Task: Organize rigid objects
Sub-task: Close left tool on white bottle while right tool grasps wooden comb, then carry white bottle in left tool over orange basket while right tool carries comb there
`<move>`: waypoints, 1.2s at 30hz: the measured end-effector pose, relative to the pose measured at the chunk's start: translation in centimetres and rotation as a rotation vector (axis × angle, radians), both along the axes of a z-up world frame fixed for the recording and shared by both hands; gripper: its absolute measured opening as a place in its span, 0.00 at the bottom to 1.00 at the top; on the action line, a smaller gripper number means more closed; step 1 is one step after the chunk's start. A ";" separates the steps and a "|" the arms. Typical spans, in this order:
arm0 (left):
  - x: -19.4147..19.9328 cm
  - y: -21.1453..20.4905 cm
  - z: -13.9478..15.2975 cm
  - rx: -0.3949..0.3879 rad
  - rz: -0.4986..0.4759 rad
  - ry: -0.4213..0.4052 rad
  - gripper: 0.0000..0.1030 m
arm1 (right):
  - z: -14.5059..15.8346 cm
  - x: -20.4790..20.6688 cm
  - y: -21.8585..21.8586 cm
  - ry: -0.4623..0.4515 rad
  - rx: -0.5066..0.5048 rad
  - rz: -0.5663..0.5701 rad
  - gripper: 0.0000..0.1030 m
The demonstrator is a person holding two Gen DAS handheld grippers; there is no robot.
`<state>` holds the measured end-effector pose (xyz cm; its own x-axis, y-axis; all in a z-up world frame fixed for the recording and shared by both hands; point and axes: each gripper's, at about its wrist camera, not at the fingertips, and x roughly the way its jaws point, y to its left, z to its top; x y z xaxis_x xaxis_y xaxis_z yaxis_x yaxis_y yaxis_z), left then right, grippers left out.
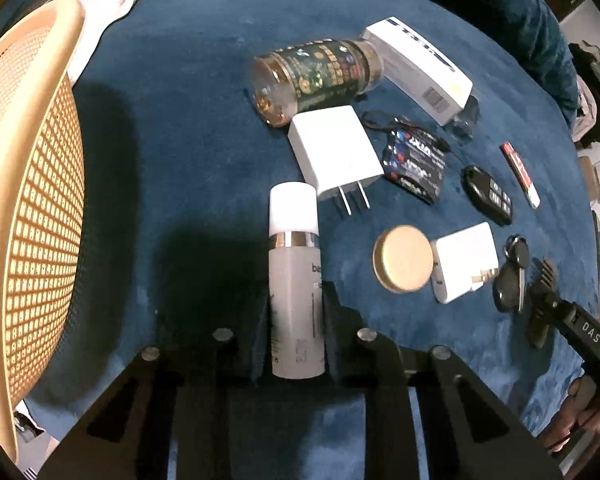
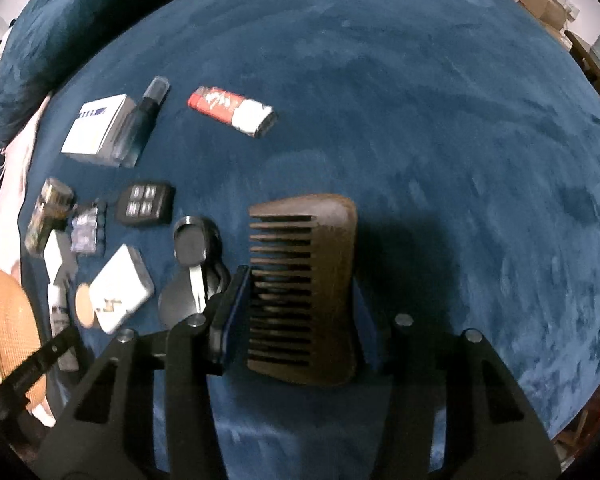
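Holding a white-capped bottle (image 1: 296,280) in the left gripper (image 1: 296,320) and a wooden comb (image 2: 304,292) in the right gripper (image 2: 300,320), the person had most items still scattered on the blue cloth (image 1: 204,128) beside the basket (image 1: 24,200).

Basket (image 1: 28,208): tan-orange, fine grid of small holes — left edge of the left wrist view.
Cover (image 1: 204,80): deep blue plush, mottled lighter in streaks.
Cosmetic bottle (image 1: 296,280): frosted grey body, white cap, silver band, dark lettering.
Charger (image 1: 334,152): plain white, silver prongs.
Jar (image 1: 316,76): amber-clear with a dark green label, gold and multicoloured print.
Box (image 1: 420,64): white, navy stripe, black barcode.
Round lid (image 1: 403,259): pale tan, gold rim.
Comb (image 2: 312,288): dark brown wood — centre of the right wrist view.
Lighter (image 2: 232,111): red with white markings, white end.
Remote (image 2: 145,203): black, pale grey buttons.
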<state>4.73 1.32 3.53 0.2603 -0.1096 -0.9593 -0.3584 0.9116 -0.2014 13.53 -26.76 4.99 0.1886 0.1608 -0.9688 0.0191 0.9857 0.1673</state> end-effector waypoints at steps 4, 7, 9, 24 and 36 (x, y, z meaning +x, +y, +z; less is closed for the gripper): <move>-0.6 0.1 -0.4 0.013 -0.007 -0.003 0.26 | -0.8 -0.2 0.9 0.007 -0.035 0.033 0.54; 0.2 0.1 -0.4 0.016 -0.009 -0.017 0.24 | -1.1 -0.5 2.3 -0.010 -0.095 0.063 0.52; -0.6 0.3 0.1 0.019 -0.016 -0.026 0.23 | -0.9 -0.6 2.8 -0.019 -0.097 0.077 0.48; -2.7 1.0 4.0 0.025 -0.012 -0.094 0.23 | 3.9 -4.6 1.8 -0.099 0.024 0.111 0.48; -3.3 -0.8 7.2 0.061 -0.040 -0.154 0.23 | 6.6 -5.5 3.0 -0.137 0.081 0.128 0.48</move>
